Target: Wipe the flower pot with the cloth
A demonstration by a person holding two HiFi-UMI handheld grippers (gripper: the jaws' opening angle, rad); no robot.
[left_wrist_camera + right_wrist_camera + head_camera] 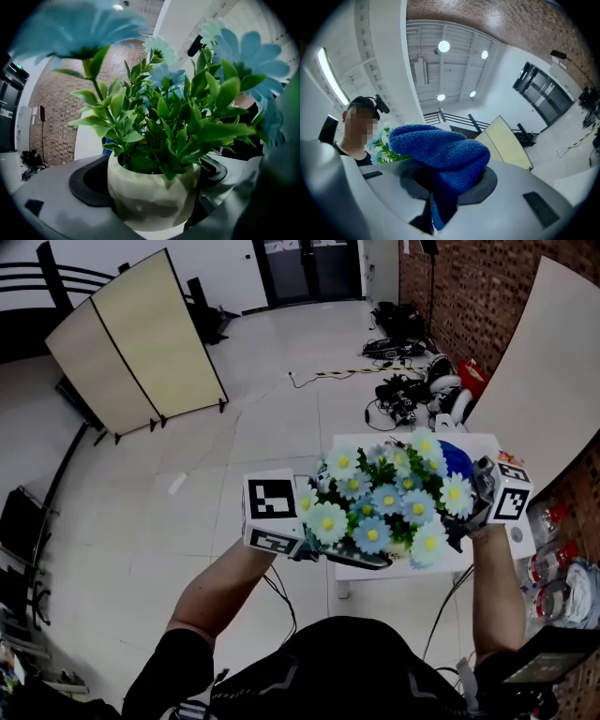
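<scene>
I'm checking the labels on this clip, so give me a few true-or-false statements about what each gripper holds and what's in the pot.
1. The left gripper is shut on the flower pot. True.
2. The cloth is red. False: it is blue.
3. The right gripper grips the cloth between its jaws. True.
4. The flower pot is empty. False: it holds green leafy stems with pale blue and white flowers.
</scene>
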